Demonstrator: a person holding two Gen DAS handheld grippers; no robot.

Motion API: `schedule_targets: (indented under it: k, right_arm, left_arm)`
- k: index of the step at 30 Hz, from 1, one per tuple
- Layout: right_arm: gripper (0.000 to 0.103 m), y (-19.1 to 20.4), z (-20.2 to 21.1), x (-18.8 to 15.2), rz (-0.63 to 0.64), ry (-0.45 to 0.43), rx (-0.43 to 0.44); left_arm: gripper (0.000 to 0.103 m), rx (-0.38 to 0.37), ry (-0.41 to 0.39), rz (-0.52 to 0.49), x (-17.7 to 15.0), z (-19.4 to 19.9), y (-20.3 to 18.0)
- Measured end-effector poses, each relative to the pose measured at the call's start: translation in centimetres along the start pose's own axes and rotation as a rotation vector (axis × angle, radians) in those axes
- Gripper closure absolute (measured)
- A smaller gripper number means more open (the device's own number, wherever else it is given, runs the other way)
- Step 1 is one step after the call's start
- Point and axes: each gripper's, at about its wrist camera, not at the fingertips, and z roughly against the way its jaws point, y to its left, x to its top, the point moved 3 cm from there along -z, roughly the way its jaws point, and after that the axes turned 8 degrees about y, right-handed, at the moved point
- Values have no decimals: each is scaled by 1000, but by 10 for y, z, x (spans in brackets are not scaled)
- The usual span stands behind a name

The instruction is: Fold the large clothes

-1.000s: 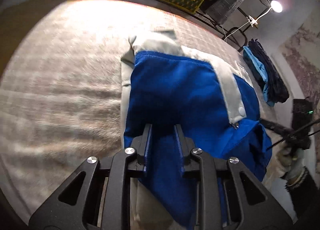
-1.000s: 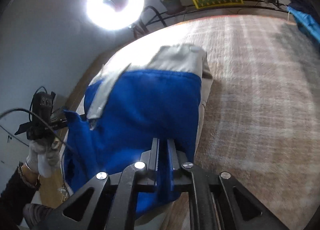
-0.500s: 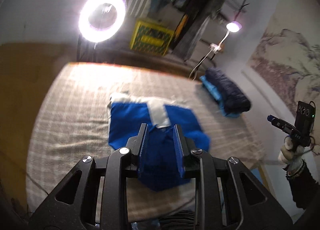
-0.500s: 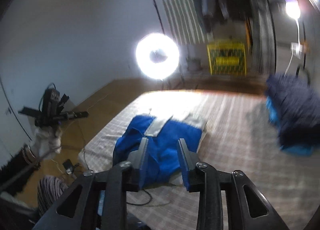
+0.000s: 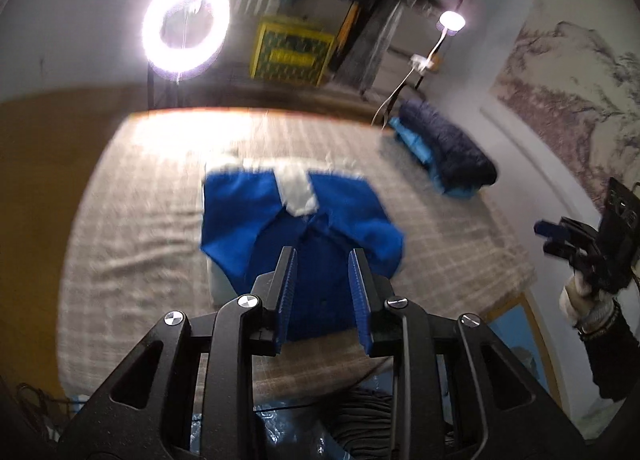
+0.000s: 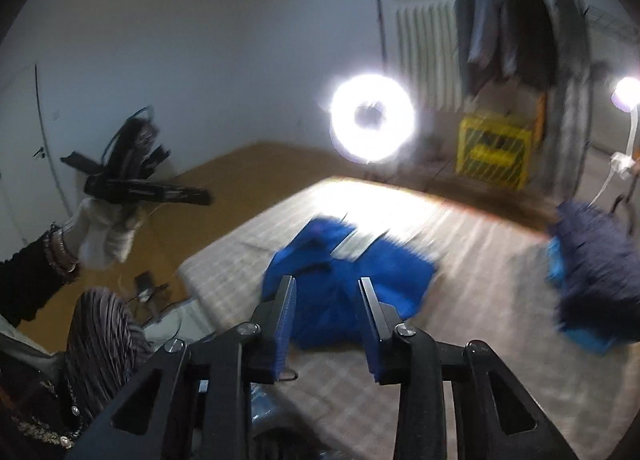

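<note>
Dim bedroom with a pale checked bed [image 5: 132, 244] filling the middle, lit from the far side by a bright ring light [image 5: 186, 22]. Folded on the bed near its middle, a blue and grey garment [image 5: 288, 220], rumpled, with a pale grey band across its far part. Raised above the near edge of the bed, the left gripper [image 5: 323, 280], fingers apart with nothing between them, having just opened a little. Off to the right, the right gripper [image 6: 326, 308], also lifted clear of the cloth, fingers apart and empty, having just drawn in somewhat. At the far right corner of the bed, a stack of dark blue clothes [image 5: 448, 152]. Beyond the bed, a yellow crate [image 5: 294, 50], hanging clothes on a rail [image 6: 516, 36] and a small lamp [image 5: 451, 22]. Both views blurred.
</note>
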Motion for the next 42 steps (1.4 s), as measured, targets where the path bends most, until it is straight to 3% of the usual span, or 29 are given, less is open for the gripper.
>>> schedule_targets:
  k: [6, 9, 15, 25, 35, 42]
  right_arm:
    - [77, 11, -114, -14, 28, 144, 52]
    - [79, 10, -167, -14, 35, 201, 53]
    - [79, -14, -239, -9, -16, 257, 18]
    - [79, -61, -266, 14, -79, 248, -55]
    - [77, -76, -274, 5, -110, 256, -37]
    - [76, -83, -277, 3, -136, 256, -32]
  left_arm:
    - [77, -5, 116, 65, -6, -91, 21]
    - [77, 9, 161, 57, -7, -116, 25]
    - [77, 64, 173, 59, 5, -147, 42]
    - [77, 94, 159, 77, 23, -174, 67]
    - [77, 235, 133, -76, 18, -178, 52]
    - [77, 236, 130, -110, 18, -185, 56]
